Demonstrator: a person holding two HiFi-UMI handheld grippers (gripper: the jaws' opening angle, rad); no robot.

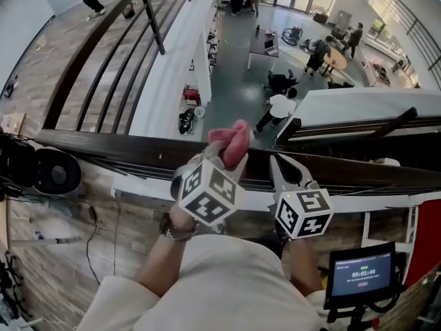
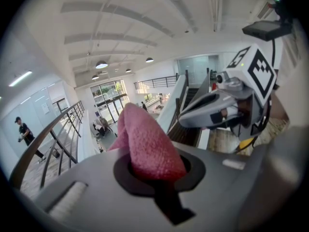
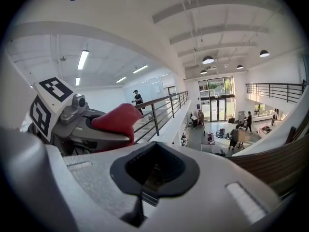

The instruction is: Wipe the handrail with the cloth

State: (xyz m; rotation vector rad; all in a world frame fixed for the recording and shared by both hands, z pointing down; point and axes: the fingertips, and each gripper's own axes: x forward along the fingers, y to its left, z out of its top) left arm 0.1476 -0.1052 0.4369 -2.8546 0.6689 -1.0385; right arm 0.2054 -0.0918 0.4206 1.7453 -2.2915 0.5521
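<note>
Above one dark handrail (image 1: 103, 147), left claw (image 1: 226, 160) grips one pink cloth (image 1: 233, 141); right claw (image 1: 280, 163) closed, empty

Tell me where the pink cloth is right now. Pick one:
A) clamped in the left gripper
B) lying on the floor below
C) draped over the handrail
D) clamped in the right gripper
A: the left gripper view shows the pink cloth pinched in the left gripper, clear of the handrail, while the right gripper is shut with nothing in it.
</note>
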